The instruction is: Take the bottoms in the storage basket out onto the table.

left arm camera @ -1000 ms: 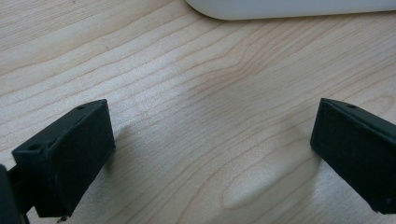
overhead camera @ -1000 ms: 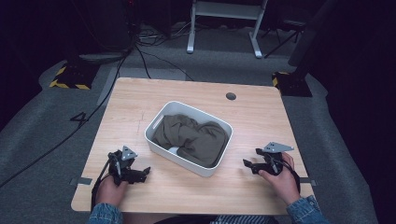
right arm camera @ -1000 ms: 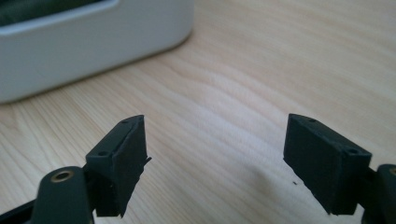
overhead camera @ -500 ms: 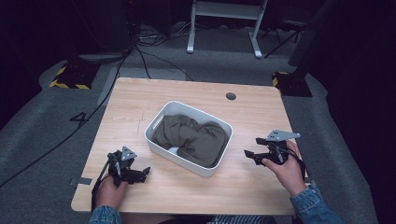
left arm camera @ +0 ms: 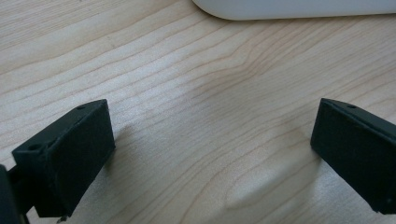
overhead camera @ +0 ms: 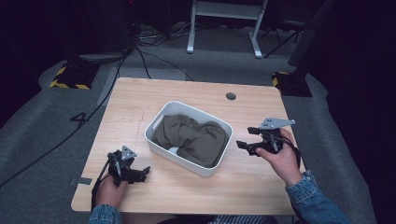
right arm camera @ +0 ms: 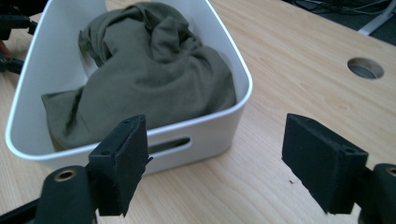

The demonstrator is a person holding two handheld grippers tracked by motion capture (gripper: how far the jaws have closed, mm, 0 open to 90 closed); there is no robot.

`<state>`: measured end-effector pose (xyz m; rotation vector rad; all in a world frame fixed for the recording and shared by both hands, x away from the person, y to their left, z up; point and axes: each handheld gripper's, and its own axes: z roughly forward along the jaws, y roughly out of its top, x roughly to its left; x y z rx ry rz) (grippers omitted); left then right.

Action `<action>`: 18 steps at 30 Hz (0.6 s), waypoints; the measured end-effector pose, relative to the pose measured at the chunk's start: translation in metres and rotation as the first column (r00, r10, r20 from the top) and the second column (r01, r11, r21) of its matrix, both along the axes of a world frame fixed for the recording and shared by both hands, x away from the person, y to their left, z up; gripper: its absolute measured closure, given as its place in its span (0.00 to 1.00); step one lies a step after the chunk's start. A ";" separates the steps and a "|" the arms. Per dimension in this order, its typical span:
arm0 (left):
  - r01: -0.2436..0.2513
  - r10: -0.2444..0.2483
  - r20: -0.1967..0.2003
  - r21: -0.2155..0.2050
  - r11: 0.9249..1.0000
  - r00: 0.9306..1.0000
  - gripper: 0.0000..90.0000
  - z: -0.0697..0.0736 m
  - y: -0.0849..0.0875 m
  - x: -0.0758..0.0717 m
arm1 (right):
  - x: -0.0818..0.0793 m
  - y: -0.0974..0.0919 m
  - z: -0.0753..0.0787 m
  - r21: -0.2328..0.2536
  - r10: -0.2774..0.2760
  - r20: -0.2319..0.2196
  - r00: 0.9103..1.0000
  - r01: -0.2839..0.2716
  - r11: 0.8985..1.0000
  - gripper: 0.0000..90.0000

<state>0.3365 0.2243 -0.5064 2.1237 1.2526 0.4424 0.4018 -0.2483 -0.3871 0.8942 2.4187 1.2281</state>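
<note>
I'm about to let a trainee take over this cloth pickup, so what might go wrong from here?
1. The olive cloth lies bunched in the white bin; a pinch may catch only a fold, so it drags or slips.
2. The bin looks light and no gripper holds it: the left gripper rests open on the table, so pulling cloth could lift or slide it.
3. The open right gripper faces the bin's wall and may knock it.

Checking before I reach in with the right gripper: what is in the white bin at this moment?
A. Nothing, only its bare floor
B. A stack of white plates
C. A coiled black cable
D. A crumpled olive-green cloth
D: the high view and the right gripper view both show a crumpled olive-green cloth heaped inside the white bin, covering most of its floor.
</note>
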 end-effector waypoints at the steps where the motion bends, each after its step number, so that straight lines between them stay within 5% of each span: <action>1: 0.002 -0.002 -0.002 -0.001 1.000 1.000 0.00 0.000 0.000 0.000 | 0.001 0.003 0.003 0.001 0.004 0.004 1.000 -0.004 1.000 0.25; 18: 0.003 -0.003 -0.002 0.000 1.000 1.000 0.00 0.000 0.000 0.001 | 0.022 0.049 0.028 0.030 0.061 -0.006 0.998 -0.061 0.998 0.23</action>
